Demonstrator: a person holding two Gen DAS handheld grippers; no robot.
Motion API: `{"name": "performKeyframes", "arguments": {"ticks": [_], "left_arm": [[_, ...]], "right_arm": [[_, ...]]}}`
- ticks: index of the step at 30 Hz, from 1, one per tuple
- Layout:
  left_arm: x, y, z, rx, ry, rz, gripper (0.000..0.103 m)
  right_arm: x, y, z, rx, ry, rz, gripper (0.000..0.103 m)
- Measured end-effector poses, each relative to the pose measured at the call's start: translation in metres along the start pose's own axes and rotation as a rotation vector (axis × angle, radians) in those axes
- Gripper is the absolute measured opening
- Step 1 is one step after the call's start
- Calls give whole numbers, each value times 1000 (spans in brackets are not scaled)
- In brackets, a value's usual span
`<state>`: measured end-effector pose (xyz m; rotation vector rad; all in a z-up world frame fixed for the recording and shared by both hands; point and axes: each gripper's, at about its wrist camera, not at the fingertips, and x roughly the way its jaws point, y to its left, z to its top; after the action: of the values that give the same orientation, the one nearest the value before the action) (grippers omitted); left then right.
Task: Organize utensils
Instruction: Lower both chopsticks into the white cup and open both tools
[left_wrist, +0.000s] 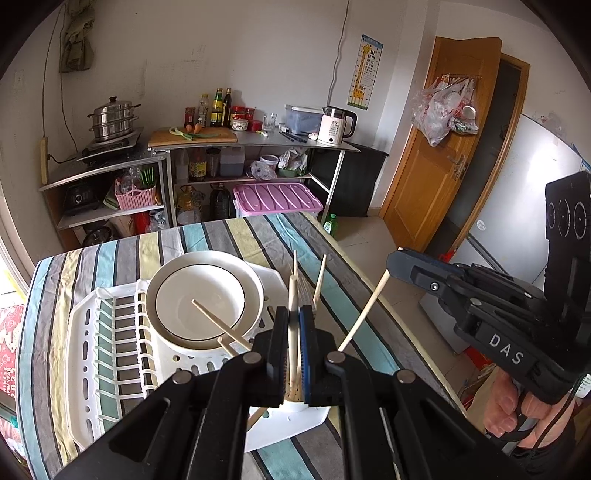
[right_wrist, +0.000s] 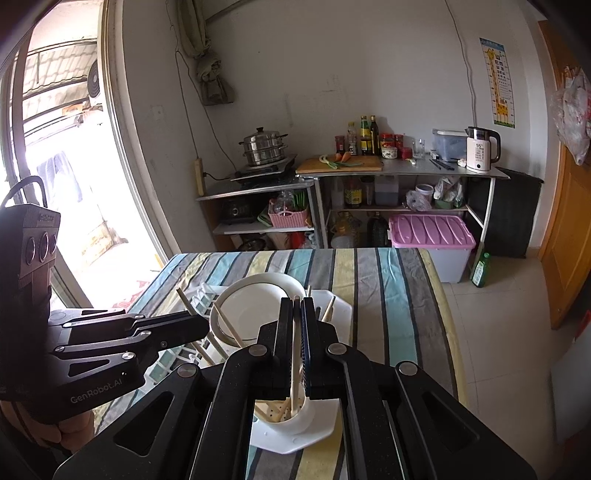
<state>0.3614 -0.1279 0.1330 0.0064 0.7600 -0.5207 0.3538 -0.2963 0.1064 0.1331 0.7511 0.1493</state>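
Sorting chopsticks into the white holder (right_wrist: 295, 419) at the table's near edge: left hand-held gripper (left_wrist: 294, 345) clamps one chopstick (left_wrist: 293, 295) above it; right hand-held gripper (right_wrist: 296, 341) likewise clamps a chopstick (right_wrist: 294, 373). Next, judged: lower, release.

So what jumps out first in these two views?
Both grippers, left and right, have their fingers pinched on a chopstick above the white holder at the table's near edge. Behind it, stacked white bowls sit in the drying rack on the striped cloth.
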Motion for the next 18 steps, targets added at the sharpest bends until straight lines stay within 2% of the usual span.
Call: {"name": "performKeyframes", "arguments": {"ticks": [3,14,16,17,18], "left_arm": [[11,4,-5,-11,24,7,6],[15,14,-6,-16,12,59,7],[14,16,-6,-22,13,61,7],[14,17,-7,-22,12,63,7],[13,18,-7,-22,12,64,7]], "right_arm": [[12,-4,-8,9,30,-3,4],[19,-9,-12,4,54,9,4],[19,-8,-11,2,60,14,10],[18,-9,-12,4,57,14,21],[17,-9,-12,7,52,17,25]]}}
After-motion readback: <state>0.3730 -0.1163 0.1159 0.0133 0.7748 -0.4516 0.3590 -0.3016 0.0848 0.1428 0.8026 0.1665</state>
